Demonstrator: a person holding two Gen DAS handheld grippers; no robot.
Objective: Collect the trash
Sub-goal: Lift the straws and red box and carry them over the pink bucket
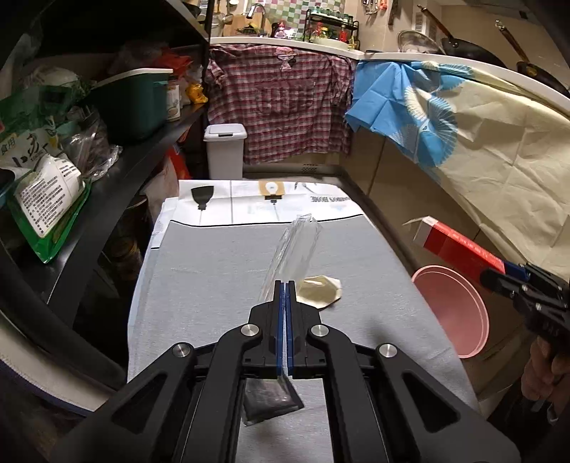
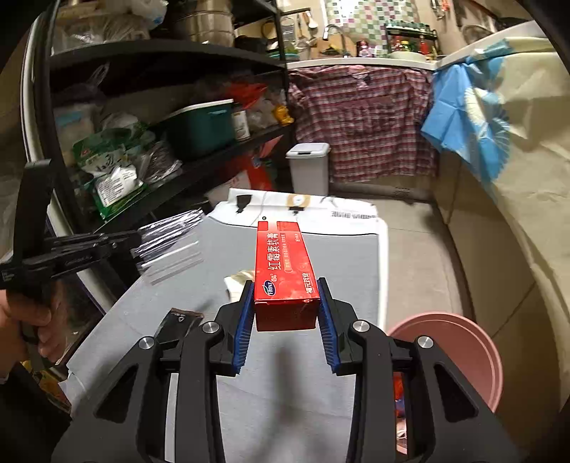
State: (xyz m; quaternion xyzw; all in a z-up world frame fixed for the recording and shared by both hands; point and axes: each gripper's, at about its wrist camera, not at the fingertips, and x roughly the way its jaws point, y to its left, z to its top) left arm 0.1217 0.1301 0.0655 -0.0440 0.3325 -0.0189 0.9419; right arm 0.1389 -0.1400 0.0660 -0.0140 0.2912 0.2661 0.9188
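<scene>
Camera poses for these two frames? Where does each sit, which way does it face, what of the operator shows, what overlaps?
Left wrist: on the left gripper, facing down the gray table; pinches a clear plastic bag; right gripper at right edge.
Right wrist: on the right gripper, same heading; clamps a red box; left gripper and hand at left.
Shared: table, white bin, pink basin, plaid shirt.

A cramped home kitchen, crowded with stores and laundry.

At the top of the frame a tiled wall [image 1: 285, 14] backed a counter [image 1: 285, 42] with a tap [image 1: 259, 14] and spice rack [image 1: 331, 25]; pans [image 1: 470, 50] hung upper right, food bags [image 1: 46, 178] filled the left shelves [image 1: 142, 149], and a small bin [image 1: 225, 151] stood below a draped checked shirt [image 1: 281, 107].
</scene>
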